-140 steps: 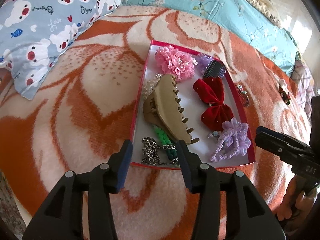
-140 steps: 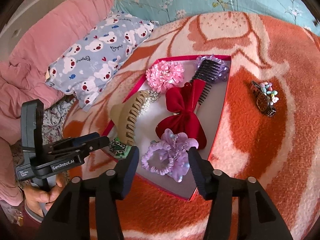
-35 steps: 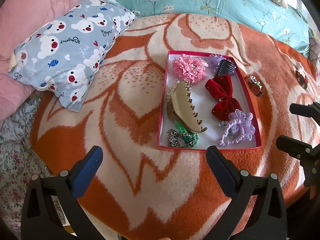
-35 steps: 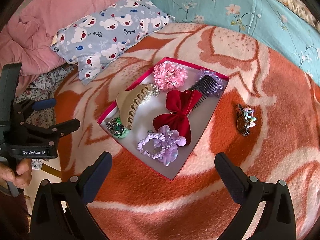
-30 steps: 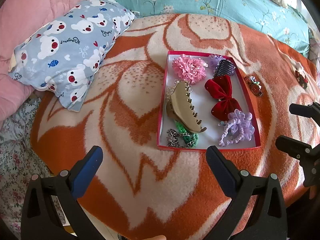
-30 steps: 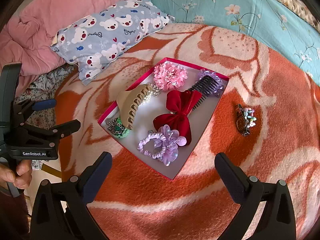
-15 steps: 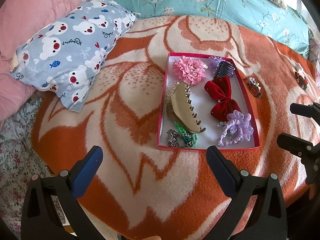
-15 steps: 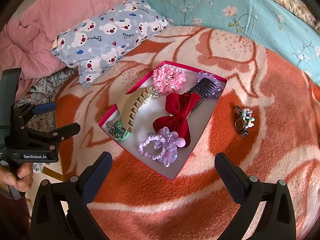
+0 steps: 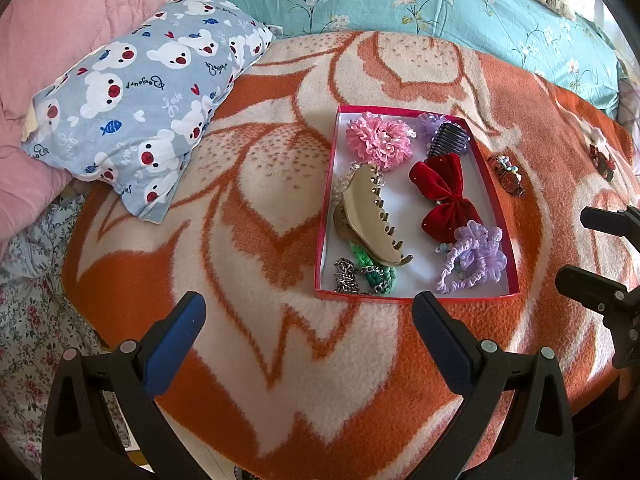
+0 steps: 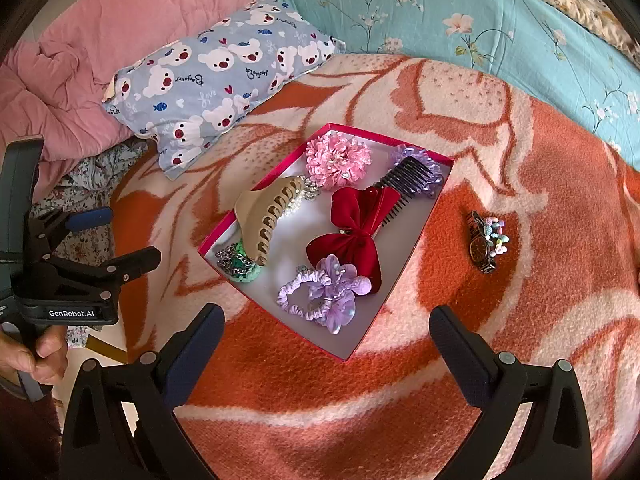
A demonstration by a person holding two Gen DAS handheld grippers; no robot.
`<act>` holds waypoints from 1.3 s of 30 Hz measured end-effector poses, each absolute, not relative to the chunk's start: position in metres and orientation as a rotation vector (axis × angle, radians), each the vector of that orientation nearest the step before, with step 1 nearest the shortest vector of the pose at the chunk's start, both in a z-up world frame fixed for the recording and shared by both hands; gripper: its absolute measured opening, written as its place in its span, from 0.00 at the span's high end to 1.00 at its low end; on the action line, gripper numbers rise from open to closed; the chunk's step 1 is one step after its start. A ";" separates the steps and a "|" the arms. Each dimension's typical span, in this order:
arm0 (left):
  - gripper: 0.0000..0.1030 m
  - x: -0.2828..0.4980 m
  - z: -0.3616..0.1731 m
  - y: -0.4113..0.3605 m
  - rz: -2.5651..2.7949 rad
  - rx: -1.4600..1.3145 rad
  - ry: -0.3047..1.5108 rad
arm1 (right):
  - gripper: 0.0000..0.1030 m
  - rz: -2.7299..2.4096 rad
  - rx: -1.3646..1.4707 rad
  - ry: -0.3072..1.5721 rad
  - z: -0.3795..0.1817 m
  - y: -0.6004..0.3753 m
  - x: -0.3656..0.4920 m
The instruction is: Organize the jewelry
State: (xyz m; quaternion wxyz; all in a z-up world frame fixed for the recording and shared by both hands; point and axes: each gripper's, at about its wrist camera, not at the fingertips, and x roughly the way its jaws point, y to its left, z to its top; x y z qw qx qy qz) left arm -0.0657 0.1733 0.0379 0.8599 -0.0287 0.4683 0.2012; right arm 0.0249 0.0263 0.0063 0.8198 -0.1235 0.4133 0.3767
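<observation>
Jewelry and hair pieces fill a shallow red tray (image 9: pixel 325 216) lying on the orange-and-cream blanket (image 9: pixel 248 208). In the left wrist view the tray's long axis runs roughly from 12 to 6 o'clock, a little tilted toward 5; in the right wrist view it runs from about 1 to 7 o'clock.

Inside, a pink flower clip (image 9: pixel 378 142) sits at the far end, with a dark comb (image 9: pixel 448 139) on a purple ruffle beside it at 3 o'clock. A beige claw clip (image 9: pixel 370 220) lies along the tray's left side, its teeth facing 3 o'clock toward a red velvet bow (image 9: pixel 444 196). At the near end, a green braided band with a silver chain (image 9: pixel 366 276) lies partly under the claw clip, and a lilac scrunchie (image 9: pixel 472 258) sits at the near right corner.

A wristwatch with pastel beads (image 10: pixel 486 242) rests on the blanket outside the tray, off its right side.

Left gripper (image 9: pixel 308 320) hovers near the tray's near edge, released, its jaws spread wide and empty. Right gripper (image 10: pixel 326 332) likewise stands released and empty. A bear-print pillow (image 9: pixel 136 108) lies at 10 o'clock of the tray.
</observation>
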 end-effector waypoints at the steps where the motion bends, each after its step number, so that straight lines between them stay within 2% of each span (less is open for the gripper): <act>1: 0.00 -0.066 0.039 0.173 0.423 -0.059 0.982 | 0.00 0.802 -0.263 0.879 0.007 0.026 0.025; 39: 0.00 -0.065 0.042 0.171 0.432 -0.047 0.959 | 0.00 0.798 -0.247 0.875 0.011 0.024 0.023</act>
